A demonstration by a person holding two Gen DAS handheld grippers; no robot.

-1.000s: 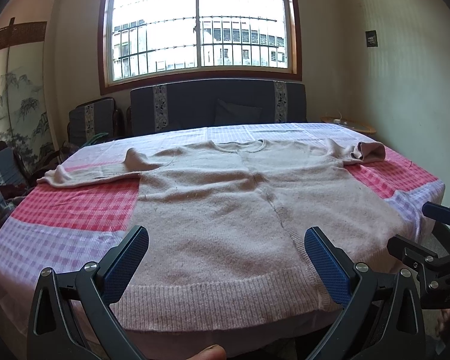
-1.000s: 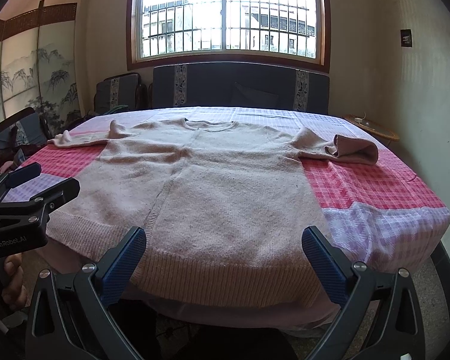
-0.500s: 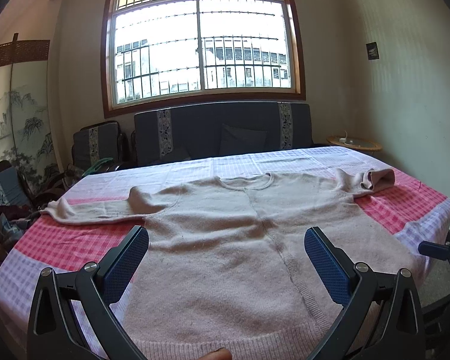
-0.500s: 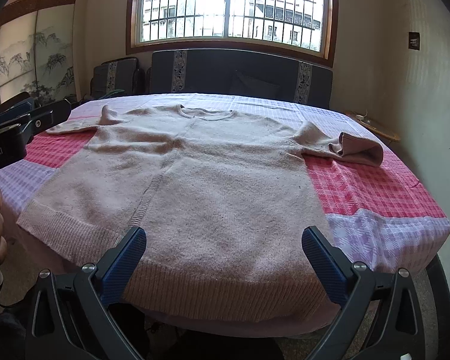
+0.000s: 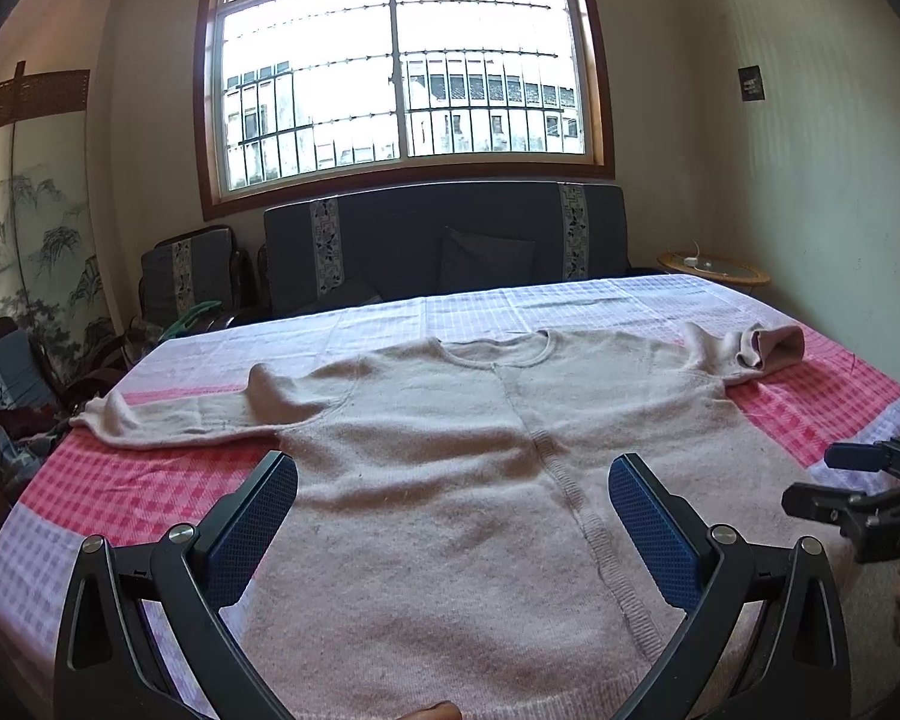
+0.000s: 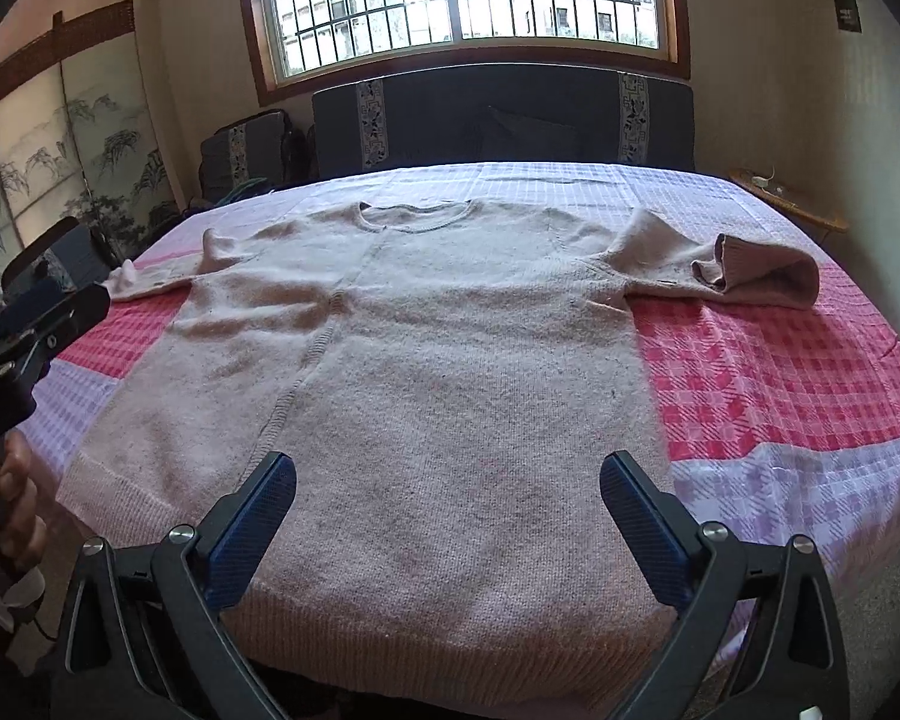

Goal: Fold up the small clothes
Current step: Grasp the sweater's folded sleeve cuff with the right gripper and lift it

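A folding screen stands at the far left, an armchair beside it. The left gripper hangs over the sweater's near part, jaws wide, nothing between them. The sweater lies flat on the checked cloth — neck toward the sofa, left sleeve stretched out, right sleeve folded back on itself. The right gripper is closing above the hem, jaws still wide — no fabric caught. A side table stands far right.
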